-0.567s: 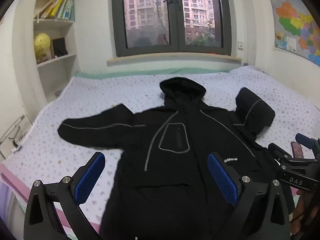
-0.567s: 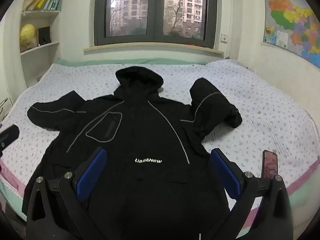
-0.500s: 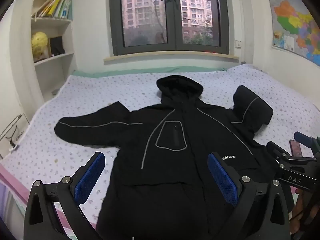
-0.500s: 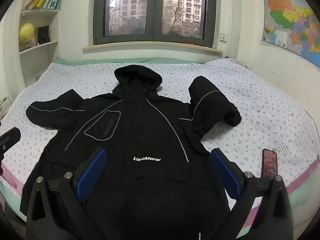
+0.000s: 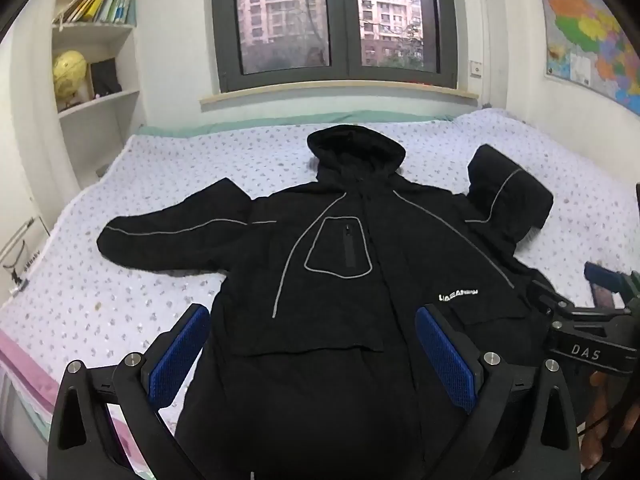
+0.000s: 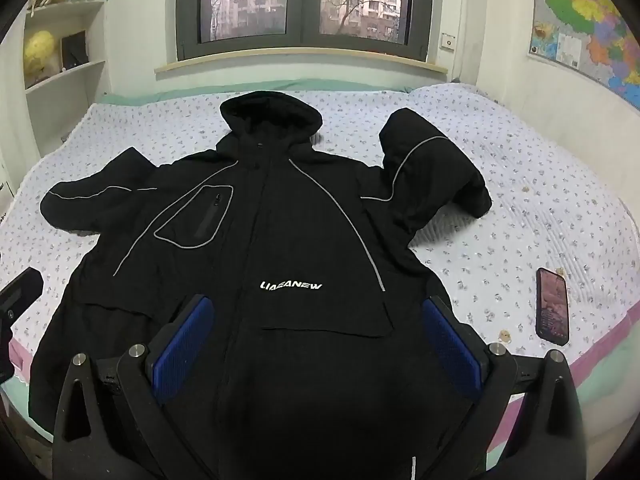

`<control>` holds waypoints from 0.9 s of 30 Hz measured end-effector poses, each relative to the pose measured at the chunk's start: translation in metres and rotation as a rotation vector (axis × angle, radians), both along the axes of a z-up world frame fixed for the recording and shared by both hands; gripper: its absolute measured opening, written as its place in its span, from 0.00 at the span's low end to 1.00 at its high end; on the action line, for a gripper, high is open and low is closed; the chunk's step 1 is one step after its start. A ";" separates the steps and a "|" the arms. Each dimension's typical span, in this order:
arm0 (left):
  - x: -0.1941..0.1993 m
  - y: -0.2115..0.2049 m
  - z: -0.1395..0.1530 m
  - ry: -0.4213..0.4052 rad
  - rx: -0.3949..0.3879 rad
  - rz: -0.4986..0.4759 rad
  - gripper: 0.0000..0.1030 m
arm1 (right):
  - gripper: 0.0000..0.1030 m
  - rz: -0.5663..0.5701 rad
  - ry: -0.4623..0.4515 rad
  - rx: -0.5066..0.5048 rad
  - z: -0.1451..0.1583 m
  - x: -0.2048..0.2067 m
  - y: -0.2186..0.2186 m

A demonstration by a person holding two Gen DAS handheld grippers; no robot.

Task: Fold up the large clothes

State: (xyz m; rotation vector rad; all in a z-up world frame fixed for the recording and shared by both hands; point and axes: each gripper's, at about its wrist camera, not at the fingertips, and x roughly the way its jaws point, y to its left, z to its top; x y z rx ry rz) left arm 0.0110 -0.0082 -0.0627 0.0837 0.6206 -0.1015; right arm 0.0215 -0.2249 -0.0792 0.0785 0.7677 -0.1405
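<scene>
The bed (image 6: 520,208) carries the black jacket (image 6: 280,240) spread flat, front up, hood far; a phone (image 6: 552,306) lies right of it; left tool (image 5: 312,356) and right tool (image 6: 320,344) hover near, pads wide apart, gripping nothing.

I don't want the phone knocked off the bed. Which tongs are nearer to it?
Right. The right tongs hover over the jacket hem, phone just beside them; the left tongs hover farther away.

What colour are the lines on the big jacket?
Grey, thin piping lines on the black jacket. The right wrist view shows them best.
</scene>
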 end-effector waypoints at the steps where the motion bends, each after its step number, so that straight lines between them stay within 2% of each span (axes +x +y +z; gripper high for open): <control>1: 0.001 0.001 0.002 0.005 -0.013 -0.002 0.99 | 1.00 -0.001 0.001 -0.004 0.000 0.000 0.001; 5: 0.003 0.007 0.001 0.022 -0.051 0.003 0.99 | 1.00 0.008 0.005 -0.007 0.000 0.000 0.002; 13: 0.000 0.009 0.003 0.027 -0.073 -0.001 0.99 | 1.00 0.016 0.013 -0.007 -0.006 -0.003 0.009; 27: -0.003 0.011 0.003 0.038 -0.078 -0.009 0.99 | 1.00 0.031 0.010 -0.009 -0.007 -0.011 0.017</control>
